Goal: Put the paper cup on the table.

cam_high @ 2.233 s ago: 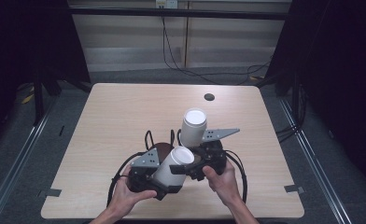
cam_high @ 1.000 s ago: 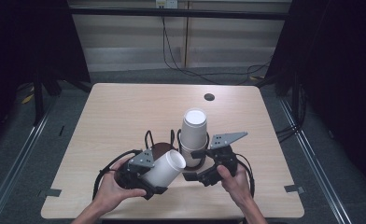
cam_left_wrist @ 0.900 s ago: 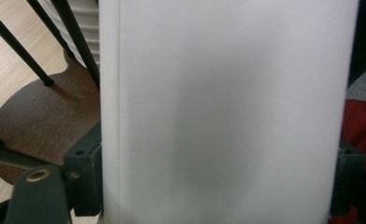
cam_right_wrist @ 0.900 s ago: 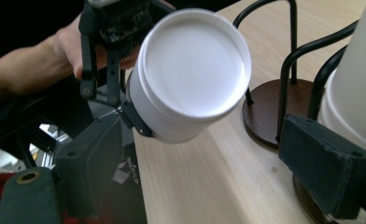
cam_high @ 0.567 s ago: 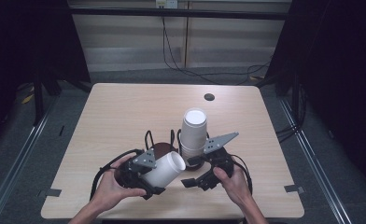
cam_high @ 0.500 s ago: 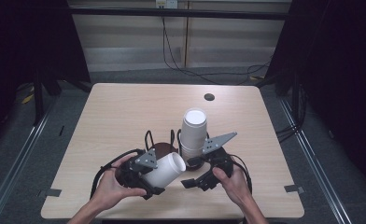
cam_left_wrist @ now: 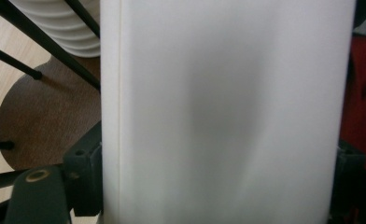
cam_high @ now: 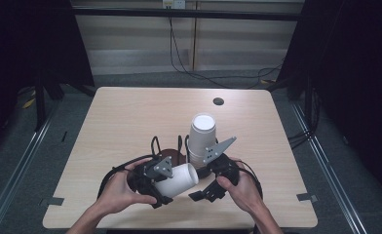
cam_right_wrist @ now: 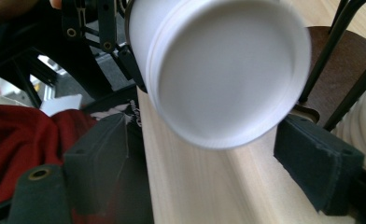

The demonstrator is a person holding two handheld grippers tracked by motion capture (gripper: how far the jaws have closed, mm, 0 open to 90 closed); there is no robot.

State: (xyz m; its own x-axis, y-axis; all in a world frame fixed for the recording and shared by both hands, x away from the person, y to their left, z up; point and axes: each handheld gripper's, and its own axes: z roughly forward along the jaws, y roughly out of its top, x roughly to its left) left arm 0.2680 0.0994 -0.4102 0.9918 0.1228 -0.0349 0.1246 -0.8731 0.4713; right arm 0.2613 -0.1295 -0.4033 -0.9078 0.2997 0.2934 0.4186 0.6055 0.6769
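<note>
A white paper cup (cam_high: 181,176) lies on its side above the table's front, and my left gripper (cam_high: 165,184) is shut on its wall; in the left gripper view the cup (cam_left_wrist: 228,112) spans the space between both pads. My right gripper (cam_high: 201,183) faces the cup's closed end. In the right gripper view that end (cam_right_wrist: 223,70) sits between and just above the pads. The right gripper (cam_right_wrist: 209,158) has just been closing its jaws, and no pad visibly presses. A stack of upturned white cups (cam_high: 202,136) stands behind in a black wire holder.
The holder has a round brown base (cam_left_wrist: 45,116) on the light wooden table (cam_high: 130,122). A small dark disc (cam_high: 218,101) lies near the far edge. Cables trail from both grippers by the front edge. Red cloth (cam_right_wrist: 27,140) shows below the table's edge.
My left gripper has drawn the cup left and toward the front edge, away from the stack. The right gripper has settled at the cup's closed end, its jaws narrower.
</note>
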